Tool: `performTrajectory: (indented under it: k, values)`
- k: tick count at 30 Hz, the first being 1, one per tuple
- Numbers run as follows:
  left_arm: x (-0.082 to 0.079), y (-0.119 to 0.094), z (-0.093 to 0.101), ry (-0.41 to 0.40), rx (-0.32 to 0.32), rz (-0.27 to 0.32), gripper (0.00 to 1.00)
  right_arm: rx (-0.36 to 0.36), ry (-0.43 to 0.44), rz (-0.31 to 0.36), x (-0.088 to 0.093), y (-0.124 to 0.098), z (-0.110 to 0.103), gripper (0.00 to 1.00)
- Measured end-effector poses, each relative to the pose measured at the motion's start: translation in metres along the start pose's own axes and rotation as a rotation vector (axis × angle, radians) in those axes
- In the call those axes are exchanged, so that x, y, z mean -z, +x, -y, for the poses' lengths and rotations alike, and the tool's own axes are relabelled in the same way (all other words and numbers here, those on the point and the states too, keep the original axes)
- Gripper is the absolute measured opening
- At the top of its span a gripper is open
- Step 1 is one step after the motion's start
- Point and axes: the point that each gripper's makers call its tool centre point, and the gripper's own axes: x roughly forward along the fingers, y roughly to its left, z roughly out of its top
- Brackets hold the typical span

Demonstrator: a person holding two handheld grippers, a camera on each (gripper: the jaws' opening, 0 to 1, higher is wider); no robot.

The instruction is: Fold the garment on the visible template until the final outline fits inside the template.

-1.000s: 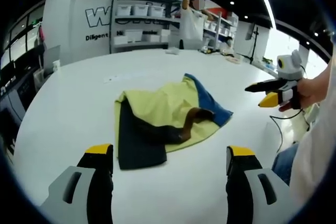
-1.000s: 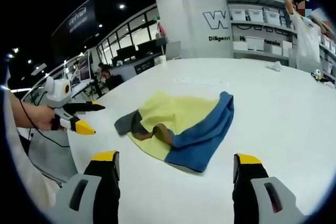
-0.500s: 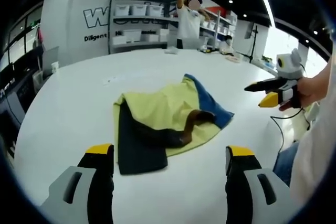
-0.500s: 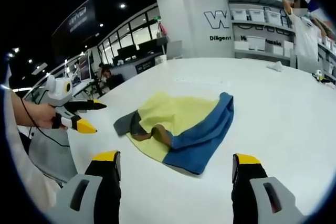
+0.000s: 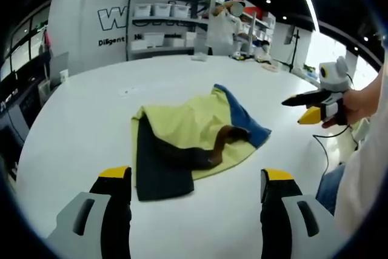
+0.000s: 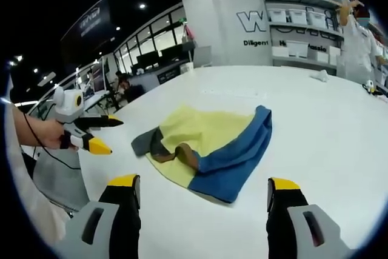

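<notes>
2 grippers, left (image 5: 197, 180) and right (image 6: 203, 186), hover with jaws released over the crumpled garment (image 5: 191, 134) on the counter (image 5: 79, 119).

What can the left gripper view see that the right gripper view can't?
Left gripper view: the right gripper held in a hand, jaws apart, and the wide dark panel of the garment. Right gripper view: the left gripper, jaws apart, and desks with screens behind it. Both: the yellow and blue garment lying on the white table, and the shelves at the back.
</notes>
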Motion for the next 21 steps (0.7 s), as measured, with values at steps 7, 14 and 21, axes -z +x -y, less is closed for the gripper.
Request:
performTrajectory:
  k: [7, 14, 21]
  values:
    - [0.001, 0.001, 0.000, 0.004, 0.002, -0.006, 0.86, -0.006, 0.001, 0.007, -0.001, 0.003, 0.000, 0.83]
    - [0.002, 0.003, -0.001, 0.004, 0.005, -0.010, 0.86, -0.011, 0.002, 0.005, -0.002, 0.006, -0.001, 0.82]
    - [0.003, 0.006, 0.001, 0.013, 0.018, -0.018, 0.84, -0.020, -0.002, 0.001, -0.002, 0.010, -0.001, 0.79]
